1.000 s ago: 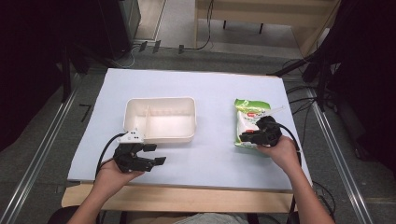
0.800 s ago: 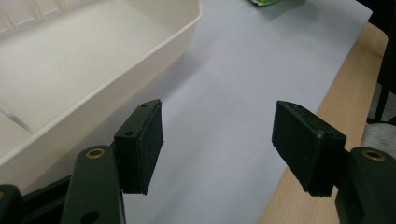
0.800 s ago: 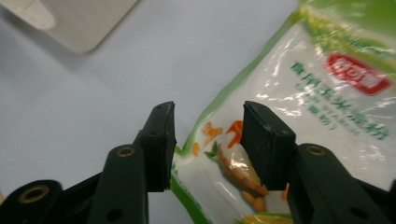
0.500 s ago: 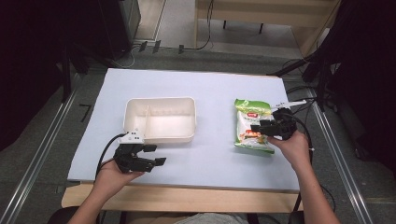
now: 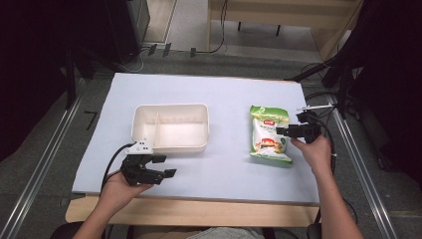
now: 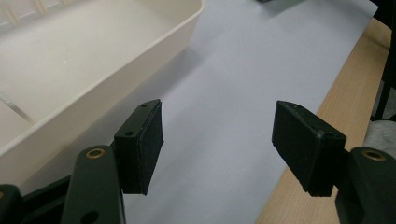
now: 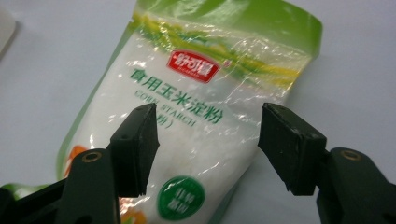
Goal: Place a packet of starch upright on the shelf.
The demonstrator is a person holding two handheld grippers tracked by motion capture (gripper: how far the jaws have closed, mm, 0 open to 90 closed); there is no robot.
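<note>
Corn starch bag (image 5: 269,133), green and white with a red label, lies flat on the pale sheet (image 5: 224,94) that covers the table, right of centre in the high view. I see my right gripper (image 5: 281,131) at the bag's right edge, pointing left across it, with my hand behind it toward the lower right of the frame. In the right gripper view the same bag (image 7: 205,107) lies under and beyond the two black jaws. They stand apart, one at lower left and one at lower right of that frame, with printed plastic showing between them. Those jaws have just been opening, and the pads are not pressing on the bag; whether they touch its surface I cannot tell.

My left gripper (image 5: 166,166) sits at the lower left of the high view, near the front edge of the sheet, just in front of the cream two-compartment tray (image 5: 170,108). Its jaws are spread wide with nothing between them. In the left gripper view the tray's wall (image 6: 116,84) runs across the upper left, and bare sheet (image 6: 224,93) fills the gap between the pads. The wooden table edge (image 6: 327,107) shows along the right side of that frame. Tray and bag lie well apart, with bare sheet between them.
</note>
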